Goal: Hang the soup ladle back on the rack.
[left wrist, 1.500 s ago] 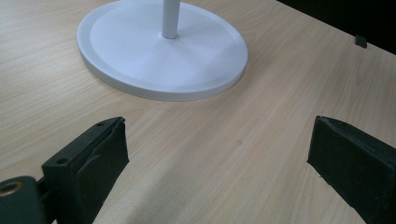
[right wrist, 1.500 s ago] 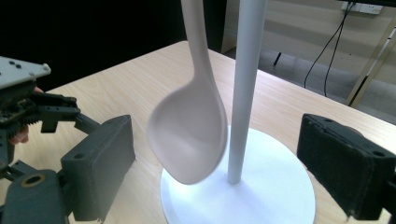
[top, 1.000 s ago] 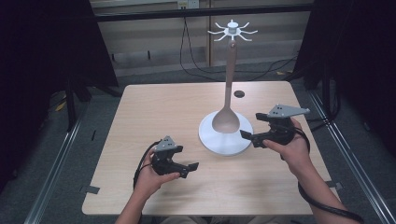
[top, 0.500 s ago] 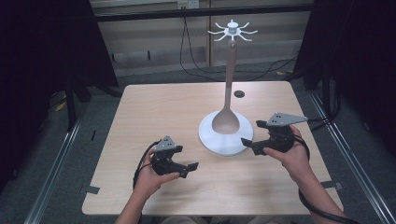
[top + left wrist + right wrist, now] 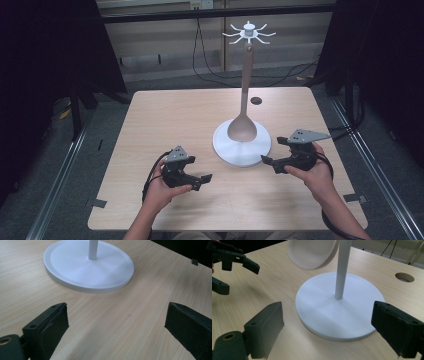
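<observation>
- Two grippers stand with jaws spread wide and nothing between them: the left gripper [image 5: 192, 177] low over the table [image 5: 170, 125] near its front edge, the right gripper [image 5: 274, 162] just beside the white stand base [image 5: 235, 152].
- Bare wood lies between the left gripper and the base.
- Both hands come in from the near edge, jaws aimed at the stand.
- A wooden spoon [image 5: 243, 127] hangs from the hook top [image 5: 248, 34], its bowl above the base.
- The spoon's bowl partly hides the pole [image 5: 342, 270].

Even overhead light, soft shadows, dark surroundings; near tongs slightly blurred
</observation>
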